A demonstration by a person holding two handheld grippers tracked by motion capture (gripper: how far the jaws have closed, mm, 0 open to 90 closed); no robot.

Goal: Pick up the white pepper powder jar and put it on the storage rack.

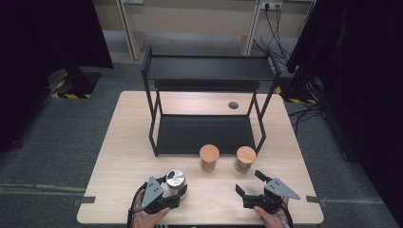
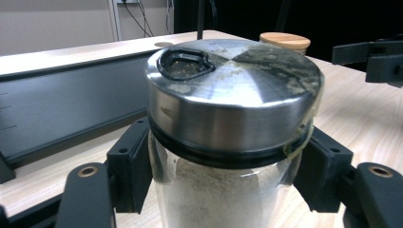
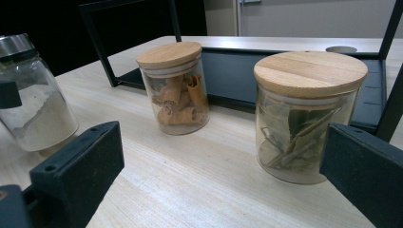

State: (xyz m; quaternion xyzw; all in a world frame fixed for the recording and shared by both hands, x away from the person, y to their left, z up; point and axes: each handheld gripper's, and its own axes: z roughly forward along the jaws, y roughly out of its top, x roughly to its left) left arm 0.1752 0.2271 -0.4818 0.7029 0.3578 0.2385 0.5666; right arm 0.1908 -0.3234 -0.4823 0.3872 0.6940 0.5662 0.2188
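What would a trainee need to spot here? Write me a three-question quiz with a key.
1. True or false: the left gripper is shut on the steel-lidded jar.
2. How many wooden-lidded jars stand in front of the black rack?
3. Which jar lies nearer the right gripper: A, the cinnamon jar, or B, the leaf jar?

Key
1. True: both pads press on its glass below the lid.
2. Two.
3. B; the jaws stand open and apart from it.

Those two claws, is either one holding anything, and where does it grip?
The left claw is shut on the metal-lidded jar of pale powder, gripping its glass sides just under the lid. The right claw is open and holds nothing.
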